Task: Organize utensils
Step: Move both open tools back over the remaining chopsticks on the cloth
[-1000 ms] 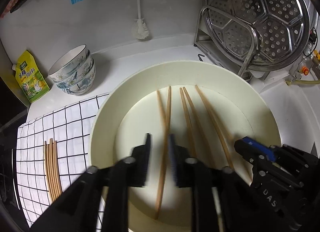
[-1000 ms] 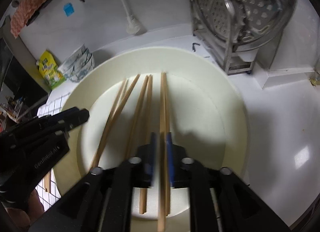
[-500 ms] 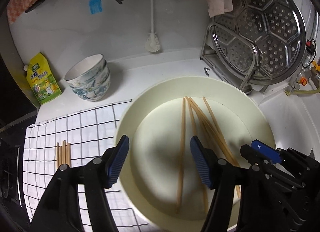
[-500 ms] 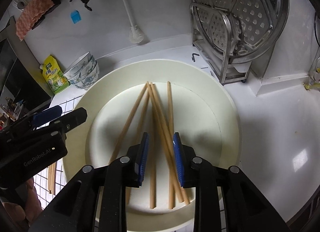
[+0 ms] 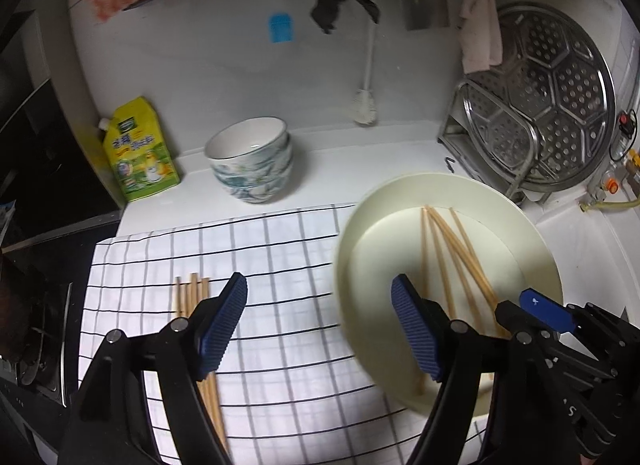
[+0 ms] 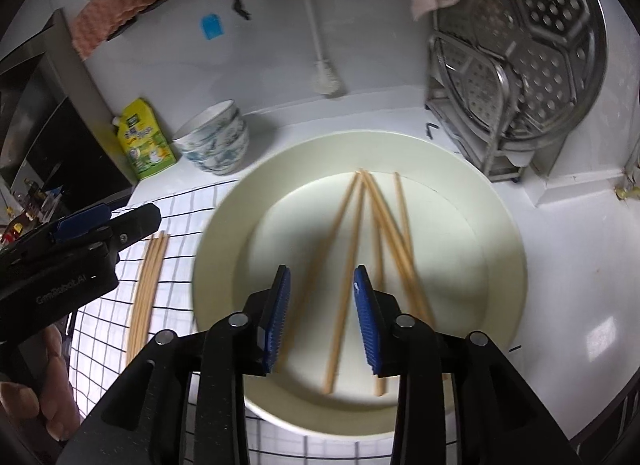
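Showing both grippers with jaws just opened and empty: left gripper [image 5: 318,323] over the checked cloth [image 5: 280,257], right gripper [image 6: 320,317] above the plate [image 6: 500,225]. Loose chopsticks [image 6: 352,233] on the plate look light, stiff and slippery; pinching near mid-length seems best.

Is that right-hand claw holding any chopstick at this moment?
No, the right gripper hangs open above the chopsticks, which all lie loose in the cream plate.
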Demonstrator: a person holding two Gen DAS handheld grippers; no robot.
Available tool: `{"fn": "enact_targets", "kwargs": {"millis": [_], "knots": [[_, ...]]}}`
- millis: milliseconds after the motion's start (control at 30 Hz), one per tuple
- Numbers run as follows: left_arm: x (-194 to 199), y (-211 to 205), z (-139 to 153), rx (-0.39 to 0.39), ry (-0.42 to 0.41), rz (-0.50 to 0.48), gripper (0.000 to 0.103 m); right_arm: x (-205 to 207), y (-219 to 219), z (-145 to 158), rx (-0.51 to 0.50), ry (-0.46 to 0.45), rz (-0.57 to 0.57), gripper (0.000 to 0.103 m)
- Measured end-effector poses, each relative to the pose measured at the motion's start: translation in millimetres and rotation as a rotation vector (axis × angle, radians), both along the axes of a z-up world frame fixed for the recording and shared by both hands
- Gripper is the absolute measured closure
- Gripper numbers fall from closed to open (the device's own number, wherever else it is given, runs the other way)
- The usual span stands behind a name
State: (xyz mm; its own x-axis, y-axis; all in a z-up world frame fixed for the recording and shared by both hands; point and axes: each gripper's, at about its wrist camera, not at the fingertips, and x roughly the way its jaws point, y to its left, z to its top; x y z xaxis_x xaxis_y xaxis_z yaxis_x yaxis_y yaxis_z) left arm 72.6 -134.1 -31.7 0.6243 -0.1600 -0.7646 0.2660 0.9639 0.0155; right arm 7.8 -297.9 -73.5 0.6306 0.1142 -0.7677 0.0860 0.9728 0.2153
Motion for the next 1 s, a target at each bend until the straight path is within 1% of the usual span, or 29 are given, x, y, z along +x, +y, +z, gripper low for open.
{"fn": "enact_targets", "kwargs": {"millis": [200,467,633,1000], "knots": [[-5,32,1,0.001,0.002,0.021,0.029,-5,30,6,-0.007,-0.009,0.014,0.070],[-14,80,-3,-0.014,0.018,0.042,0.029,-4,65,7,-0.003,-0.002,0.029,0.069],[-15,107,-6,-0.004,0.022,0.056,0.029,-1,89,9,0.003,-0.012,0.039,0.068],[-13,161,-20,-0.005,0.039,0.073,0.029,3,152,2,0.001,0.008,0.096,0.066]]}}
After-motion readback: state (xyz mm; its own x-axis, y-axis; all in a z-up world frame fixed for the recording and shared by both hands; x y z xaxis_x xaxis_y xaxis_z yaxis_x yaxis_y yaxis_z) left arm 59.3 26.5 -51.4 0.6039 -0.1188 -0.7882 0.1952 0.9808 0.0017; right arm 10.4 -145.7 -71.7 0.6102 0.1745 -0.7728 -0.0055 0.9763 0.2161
